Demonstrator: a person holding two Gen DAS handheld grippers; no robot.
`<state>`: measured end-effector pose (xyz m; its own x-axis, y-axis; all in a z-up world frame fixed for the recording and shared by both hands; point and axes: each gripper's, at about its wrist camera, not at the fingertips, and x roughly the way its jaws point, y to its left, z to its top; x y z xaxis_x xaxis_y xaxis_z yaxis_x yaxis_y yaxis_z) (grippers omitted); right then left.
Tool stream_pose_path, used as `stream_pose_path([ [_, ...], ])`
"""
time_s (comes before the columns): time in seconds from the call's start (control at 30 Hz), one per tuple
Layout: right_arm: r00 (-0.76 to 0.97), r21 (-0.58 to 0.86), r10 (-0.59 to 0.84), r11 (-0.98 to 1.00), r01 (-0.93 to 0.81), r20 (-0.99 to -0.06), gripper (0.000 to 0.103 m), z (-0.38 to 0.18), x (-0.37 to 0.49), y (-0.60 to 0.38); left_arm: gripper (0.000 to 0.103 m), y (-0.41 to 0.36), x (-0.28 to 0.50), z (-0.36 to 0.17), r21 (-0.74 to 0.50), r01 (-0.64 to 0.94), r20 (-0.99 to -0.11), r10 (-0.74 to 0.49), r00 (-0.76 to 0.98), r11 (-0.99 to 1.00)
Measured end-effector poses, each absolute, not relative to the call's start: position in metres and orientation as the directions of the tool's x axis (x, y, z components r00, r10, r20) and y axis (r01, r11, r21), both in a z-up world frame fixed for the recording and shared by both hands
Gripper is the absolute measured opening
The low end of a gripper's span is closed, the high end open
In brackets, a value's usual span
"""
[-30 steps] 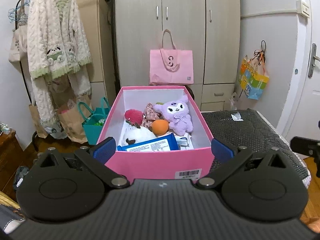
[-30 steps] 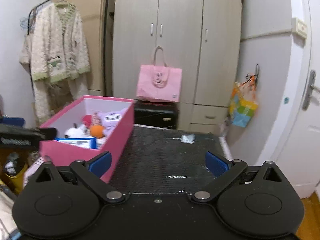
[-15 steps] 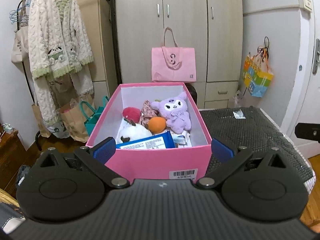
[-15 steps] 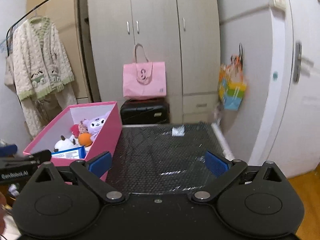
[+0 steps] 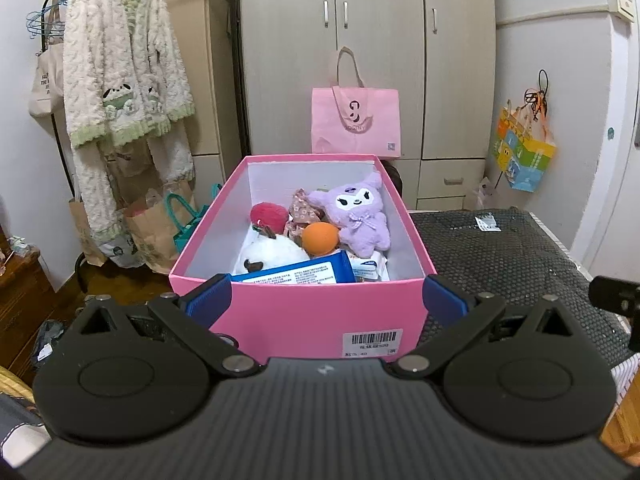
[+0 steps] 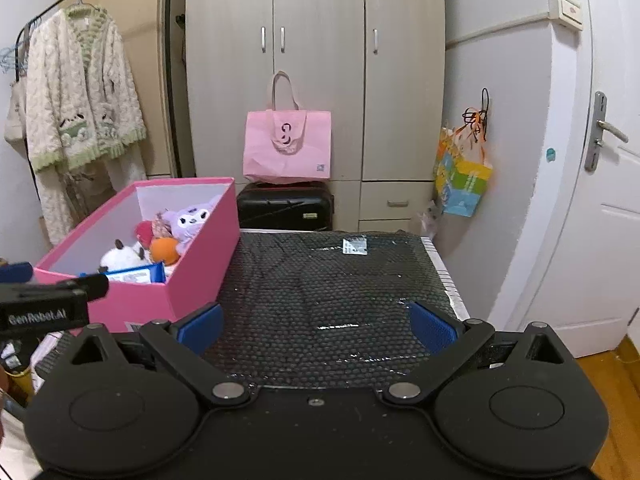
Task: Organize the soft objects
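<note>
A grey wardrobe (image 6: 316,80) fills the back wall. Before it a pink tote (image 6: 287,146) sits on a black suitcase (image 6: 285,207). Left of the wardrobe a fluffy cream robe (image 5: 120,80) hangs on a rail, with paper bags (image 5: 150,228) on the floor beneath. Right of the wardrobe a colourful bag (image 6: 462,184) hangs on the wall, beside a white door (image 6: 600,220).

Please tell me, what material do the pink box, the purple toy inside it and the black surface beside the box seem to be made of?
Pink box: probably cardboard, matte; thin stiff walls, white inside, barcode sticker on front.
Purple toy: plush fabric; fuzzy nap and soft rounded limbs.
Black surface: looks like bubble-textured plastic sheet; regular small bumps with glossy reflections, but foam or rubber mat is also possible.
</note>
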<state>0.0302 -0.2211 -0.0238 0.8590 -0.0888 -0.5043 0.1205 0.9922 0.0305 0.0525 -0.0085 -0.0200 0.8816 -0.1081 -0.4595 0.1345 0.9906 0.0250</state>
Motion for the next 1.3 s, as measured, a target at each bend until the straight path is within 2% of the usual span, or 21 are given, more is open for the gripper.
stream_pose_path([
  [0.27, 0.84, 0.008, -0.139, 0.986, 0.168, -0.525, 0.101, -0.031, 0.037, -0.226, 0.103, -0.007, 0.05, -0.023, 0.042, 0.12, -0.457, -0.087, 0.885, 0.992],
  [0.6, 0.852, -0.029, -0.159, 0.986, 0.167, -0.499, 0.101, -0.034, 0.027, -0.22, 0.103, -0.004, 0.043, -0.027, 0.07, 0.078, -0.43, -0.04, 0.902, 0.995],
  [1.0, 0.857, -0.027, -0.157, 0.986, 0.165, -0.491, 0.101, -0.032, 0.023, -0.218, 0.103, 0.0, 0.032, -0.026, 0.07, 0.09, -0.372, -0.058, 0.926, 0.993],
  [1.3, 0.846, -0.019, -0.168, 0.983, 0.184, -0.507, 0.101, -0.037, 0.024, -0.221, 0.103, 0.001, 0.029, -0.026, 0.052, 0.103, -0.366, -0.077, 0.927, 0.993],
])
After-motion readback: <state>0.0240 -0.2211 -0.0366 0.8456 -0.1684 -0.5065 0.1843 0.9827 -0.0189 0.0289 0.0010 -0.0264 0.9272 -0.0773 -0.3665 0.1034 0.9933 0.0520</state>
